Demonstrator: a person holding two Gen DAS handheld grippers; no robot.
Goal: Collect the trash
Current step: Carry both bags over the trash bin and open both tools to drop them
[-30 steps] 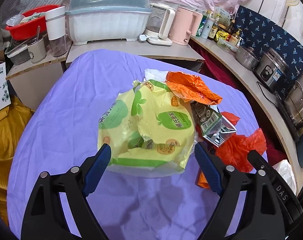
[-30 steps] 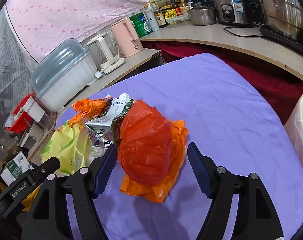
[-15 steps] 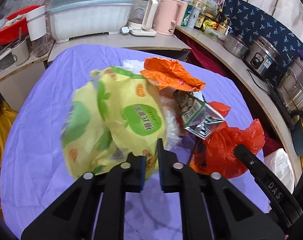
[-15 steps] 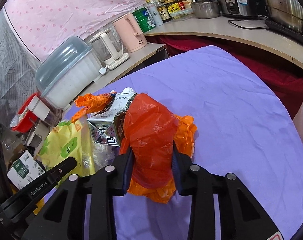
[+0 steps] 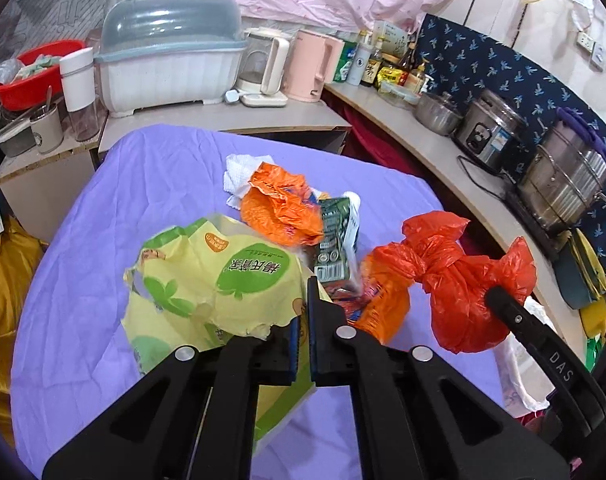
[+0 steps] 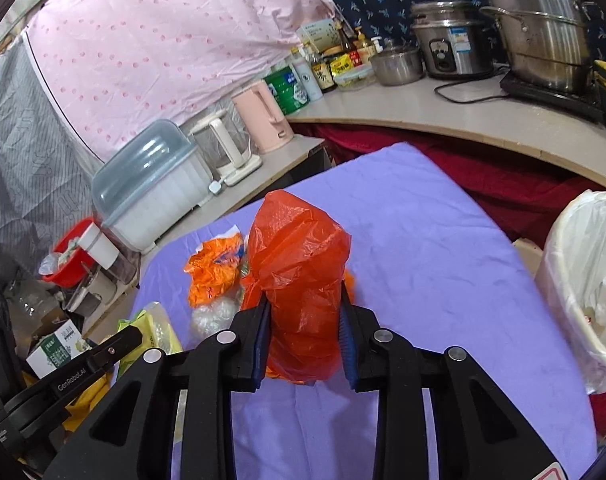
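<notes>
Purple cloth: covers the counter (image 5: 103,208) that carries the litter, filling the centre of both views.
Left hand-held gripper (image 5: 301,344): jaws pinched fully together on a torn edge of the yellow-green snack bag (image 5: 215,280) at lower centre of the left view — thin film needs a tight nip, so the bag hangs crumpled and partly lifted off the cloth.
Right hand-held gripper (image 6: 305,340): jaws closing on the knotted red plastic bag (image 6: 299,280), pads pressing its sides; the soft bulk keeps them apart, and the bag stands upright between them at centre frame.
Red bag, left view: seen at right of frame (image 5: 459,280), held clear of the cloth.
Remaining litter: orange wrapper (image 5: 279,208), green drink carton (image 5: 335,240) and white paper towel (image 5: 243,172) lie clustered mid-frame, touching one another, not yet collected.
Bin: white-lined waste bin (image 6: 583,280) at right edge of the right view, beside the counter — judged the destination, which explains both bags being raised.
Background: dish box, kettles and cookers on the shelves behind, not involved.
</notes>
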